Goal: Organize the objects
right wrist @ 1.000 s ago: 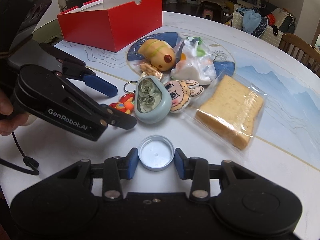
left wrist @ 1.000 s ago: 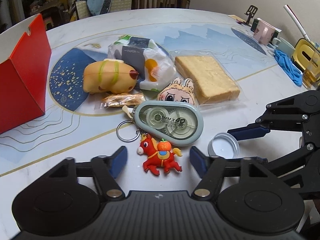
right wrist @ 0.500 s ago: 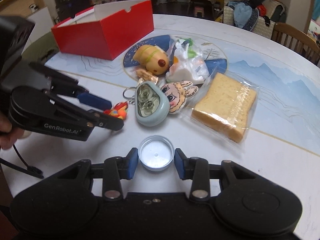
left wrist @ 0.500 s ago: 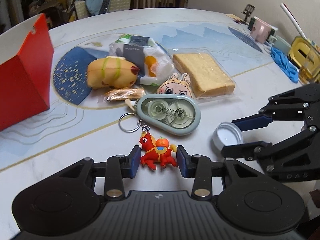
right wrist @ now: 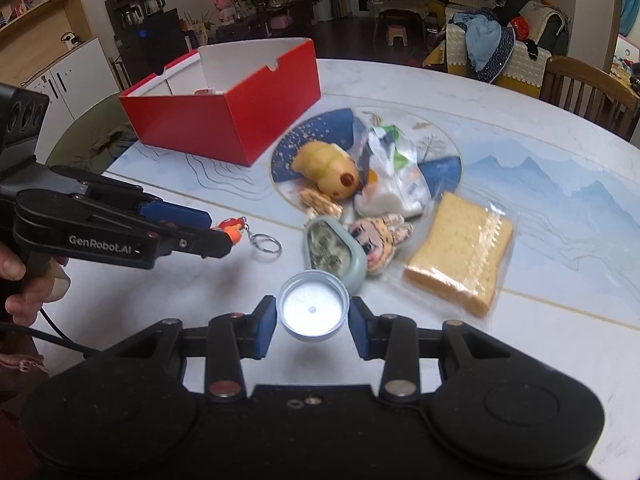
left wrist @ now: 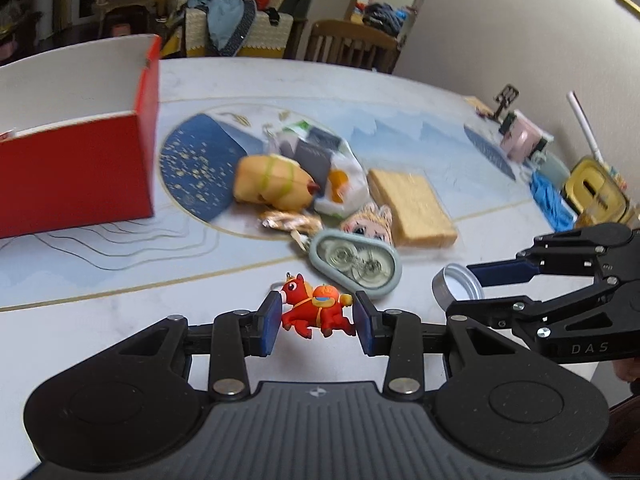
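Observation:
My left gripper (left wrist: pixel 316 318) is shut on a red horse keychain (left wrist: pixel 314 310) and holds it above the table; its metal ring (right wrist: pixel 265 244) dangles free in the right wrist view. My right gripper (right wrist: pixel 312 322) is shut on a silver jar lid (right wrist: pixel 313 309), lifted off the table; the lid (left wrist: pixel 456 286) also shows at the right of the left wrist view. An open red box (left wrist: pixel 76 176) with a white inside stands at the left. Between box and grippers lies a pile: a yellow plush (left wrist: pixel 272 182), a plastic bag (left wrist: pixel 320 152), wrapped bread (left wrist: pixel 412 204), a correction tape dispenser (left wrist: pixel 356 266).
A bunny-face charm (right wrist: pixel 378 240) and a small snack wrapper (right wrist: pixel 320 202) lie beside the dispenser. Blue cloth (left wrist: pixel 548 200), a yellow container (left wrist: pixel 596 192) and a pink item (left wrist: pixel 520 140) sit by the wall at the far right. Wooden chairs (right wrist: pixel 588 92) stand behind the round table. A hand (right wrist: pixel 24 280) holds the left gripper.
The left gripper closed on the red horse keychain and lifted it off the table, swinging toward the red box. The right gripper rose with the lid held between its pads.

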Demonstrator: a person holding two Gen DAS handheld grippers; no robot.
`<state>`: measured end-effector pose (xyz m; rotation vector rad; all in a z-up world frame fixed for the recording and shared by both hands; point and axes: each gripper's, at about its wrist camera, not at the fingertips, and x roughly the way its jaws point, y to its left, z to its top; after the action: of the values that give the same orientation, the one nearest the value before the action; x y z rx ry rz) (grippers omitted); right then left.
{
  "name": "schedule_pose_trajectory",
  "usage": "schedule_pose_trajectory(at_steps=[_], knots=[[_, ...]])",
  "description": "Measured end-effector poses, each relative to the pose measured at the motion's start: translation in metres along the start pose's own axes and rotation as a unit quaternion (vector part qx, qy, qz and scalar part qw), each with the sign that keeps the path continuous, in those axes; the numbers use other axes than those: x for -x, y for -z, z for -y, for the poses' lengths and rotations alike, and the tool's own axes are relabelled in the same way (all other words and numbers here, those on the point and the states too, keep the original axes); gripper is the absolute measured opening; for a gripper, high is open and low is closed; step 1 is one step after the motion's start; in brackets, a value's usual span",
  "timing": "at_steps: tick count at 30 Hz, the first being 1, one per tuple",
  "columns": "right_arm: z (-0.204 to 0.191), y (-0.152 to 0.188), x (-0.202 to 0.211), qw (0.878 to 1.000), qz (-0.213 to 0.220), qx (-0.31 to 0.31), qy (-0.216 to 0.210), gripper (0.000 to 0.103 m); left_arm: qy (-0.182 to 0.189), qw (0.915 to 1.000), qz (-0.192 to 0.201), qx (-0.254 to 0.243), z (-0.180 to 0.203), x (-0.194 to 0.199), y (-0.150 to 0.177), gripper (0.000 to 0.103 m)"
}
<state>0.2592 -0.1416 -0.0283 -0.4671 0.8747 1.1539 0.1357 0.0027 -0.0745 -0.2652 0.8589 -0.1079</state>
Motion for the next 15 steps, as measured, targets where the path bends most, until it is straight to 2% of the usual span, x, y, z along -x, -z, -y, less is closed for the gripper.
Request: schedule_pose_trajectory(at_steps=[9,15], knots=[[-0.019,-0.03,0.006,1.0,0.008,0.004,0.003,0.038,0.006,0.9987,0.038,0.034,-0.034,0.035,-0.018,0.037],[-0.035,-0.058,0.009,0.999,0.026,0.022,0.003,0.038,-0.003,0.9978,0.058,0.031,-0.056,0.06,-0.033,0.037]])
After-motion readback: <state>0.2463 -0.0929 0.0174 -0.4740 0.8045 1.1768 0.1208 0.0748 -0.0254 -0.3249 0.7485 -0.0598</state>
